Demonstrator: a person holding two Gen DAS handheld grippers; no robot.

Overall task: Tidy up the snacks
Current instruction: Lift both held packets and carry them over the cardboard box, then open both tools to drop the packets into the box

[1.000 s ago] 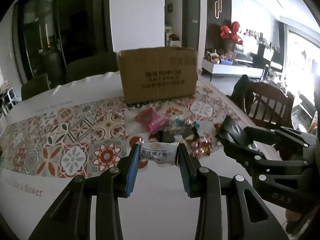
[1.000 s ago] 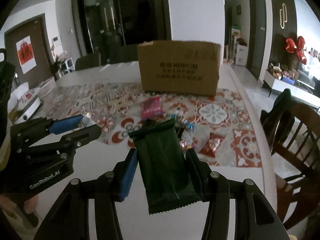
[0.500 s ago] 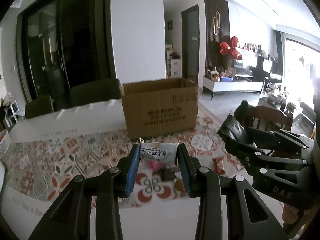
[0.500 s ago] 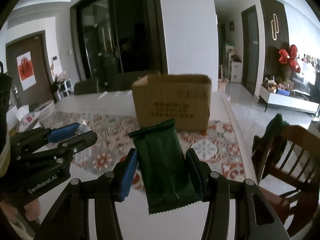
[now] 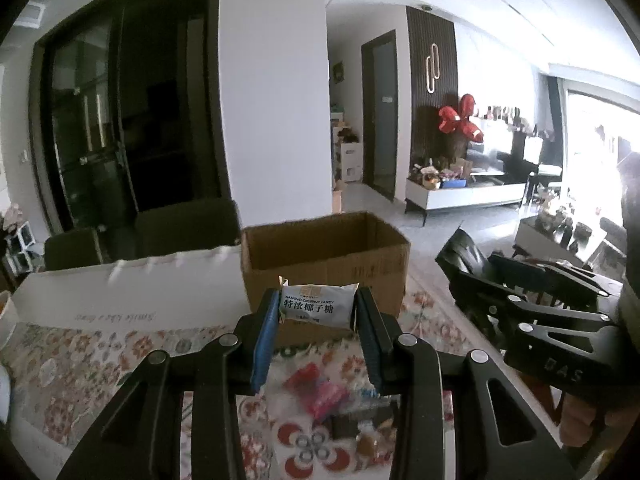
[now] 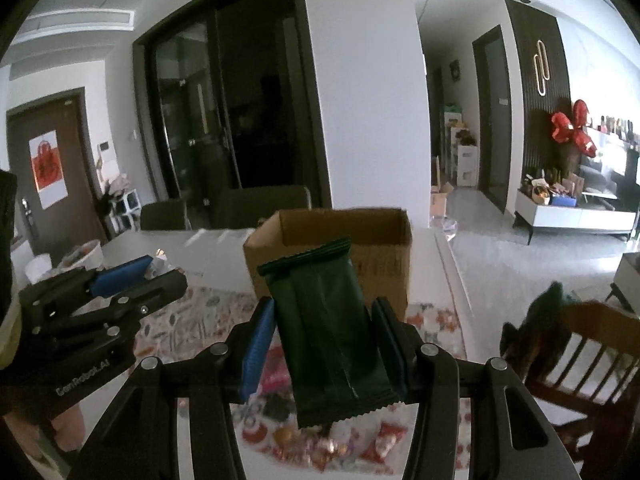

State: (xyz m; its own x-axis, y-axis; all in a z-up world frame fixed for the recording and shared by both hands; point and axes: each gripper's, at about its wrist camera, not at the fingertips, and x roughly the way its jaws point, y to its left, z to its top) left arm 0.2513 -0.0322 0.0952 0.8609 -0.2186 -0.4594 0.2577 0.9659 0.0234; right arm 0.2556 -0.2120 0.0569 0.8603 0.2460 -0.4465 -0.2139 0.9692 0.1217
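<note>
Your left gripper (image 5: pixel 316 318) is clenched on a white candy packet (image 5: pixel 317 309), which sits crosswise between the blue pads right at the fingertips, its printed face toward the camera. Beyond it, in line with the packet, stands the open cardboard box (image 5: pixel 324 252) on the far part of the desk (image 5: pixel 120 292); the packet hangs in the air in front of the box's near wall, clear of it. Your right gripper (image 6: pixel 326 336) is grasping a dark green snack bar (image 6: pixel 324 336), held lengthwise so that one crimped end sticks out past the fingertips toward the box (image 6: pixel 328 248) and the other trails back between the fingers. The bar's far end overlaps the box's open top in the right wrist view. Below both grippers, the loose snacks (image 5: pixel 336 404) lie scattered on the patterned cloth (image 5: pixel 100 360) at the near side of the desk, blurred. Each gripper appears in the other's view, side by side: the right gripper to the right, the left to the left.
</note>
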